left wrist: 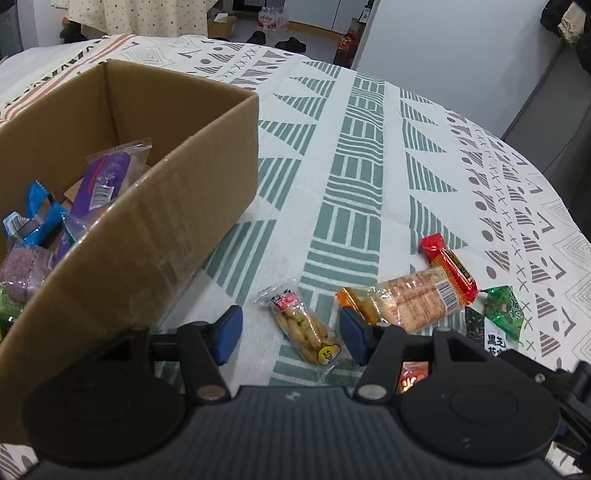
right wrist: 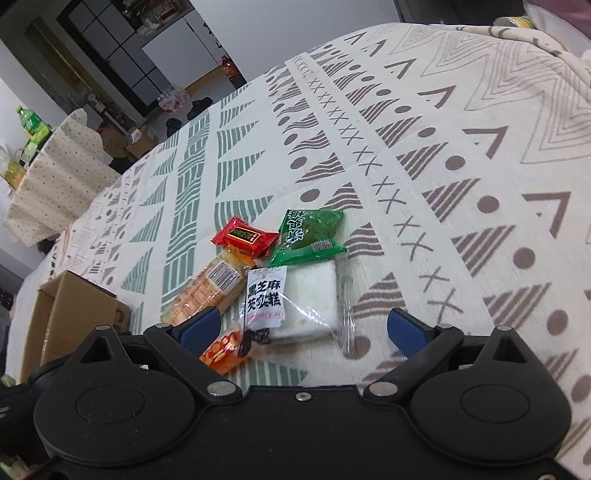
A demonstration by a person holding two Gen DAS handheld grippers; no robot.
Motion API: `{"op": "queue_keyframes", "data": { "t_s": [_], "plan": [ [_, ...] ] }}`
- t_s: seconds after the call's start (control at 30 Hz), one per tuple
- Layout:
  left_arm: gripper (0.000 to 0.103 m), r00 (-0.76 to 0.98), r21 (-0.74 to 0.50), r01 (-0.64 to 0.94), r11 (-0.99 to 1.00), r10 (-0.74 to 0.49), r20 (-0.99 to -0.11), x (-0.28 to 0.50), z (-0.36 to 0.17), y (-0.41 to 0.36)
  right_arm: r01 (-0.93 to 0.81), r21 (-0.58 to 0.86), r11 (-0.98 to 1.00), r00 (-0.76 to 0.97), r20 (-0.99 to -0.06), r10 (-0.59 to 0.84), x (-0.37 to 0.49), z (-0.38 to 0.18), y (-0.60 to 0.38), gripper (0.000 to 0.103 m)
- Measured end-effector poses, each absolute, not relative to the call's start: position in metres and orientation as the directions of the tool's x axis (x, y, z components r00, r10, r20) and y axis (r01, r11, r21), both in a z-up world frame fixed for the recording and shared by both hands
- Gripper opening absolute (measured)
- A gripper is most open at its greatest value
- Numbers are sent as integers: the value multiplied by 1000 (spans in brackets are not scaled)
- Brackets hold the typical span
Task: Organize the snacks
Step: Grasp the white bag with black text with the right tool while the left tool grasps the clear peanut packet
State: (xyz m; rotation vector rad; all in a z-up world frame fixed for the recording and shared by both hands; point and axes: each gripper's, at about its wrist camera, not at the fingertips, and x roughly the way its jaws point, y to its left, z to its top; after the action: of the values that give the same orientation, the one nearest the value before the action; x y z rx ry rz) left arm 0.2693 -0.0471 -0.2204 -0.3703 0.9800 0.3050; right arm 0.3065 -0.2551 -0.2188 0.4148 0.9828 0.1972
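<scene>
A small clear packet of biscuit sticks with a yellow duck face lies on the patterned tablecloth. It sits between the blue pads of my left gripper, which is open and not pressing it. An open cardboard box holding several snack packets stands just to the left. My right gripper is open over a white cake packet with a black-lettered label. Beside that lie an orange rice-cracker packet, a red packet, a green packet and a small orange packet.
The round table's cloth stretches bare beyond the snacks to its far edge. Shoes and a pack of bottles are on the floor behind. A second table with a dotted cloth stands at left in the right wrist view.
</scene>
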Motion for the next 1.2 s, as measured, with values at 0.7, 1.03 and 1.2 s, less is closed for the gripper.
{"op": "queue_keyframes", "data": {
  "t_s": [0.7, 1.03, 1.2],
  "plan": [
    [16, 521, -153, -351, 924, 57, -852, 255, -205, -57, -45, 328, 943, 579, -761, 293, 299, -205, -236, 52],
    [16, 580, -157, -278, 948, 36, -814, 226, -156, -60, -45, 384, 922, 655, -686, 318, 259, -171, -238, 51],
    [16, 580, -167, -292, 942, 35, -814, 208, -139, -56, -48, 416, 908, 706, -629, 325, 245, -146, -242, 51]
  ]
}}
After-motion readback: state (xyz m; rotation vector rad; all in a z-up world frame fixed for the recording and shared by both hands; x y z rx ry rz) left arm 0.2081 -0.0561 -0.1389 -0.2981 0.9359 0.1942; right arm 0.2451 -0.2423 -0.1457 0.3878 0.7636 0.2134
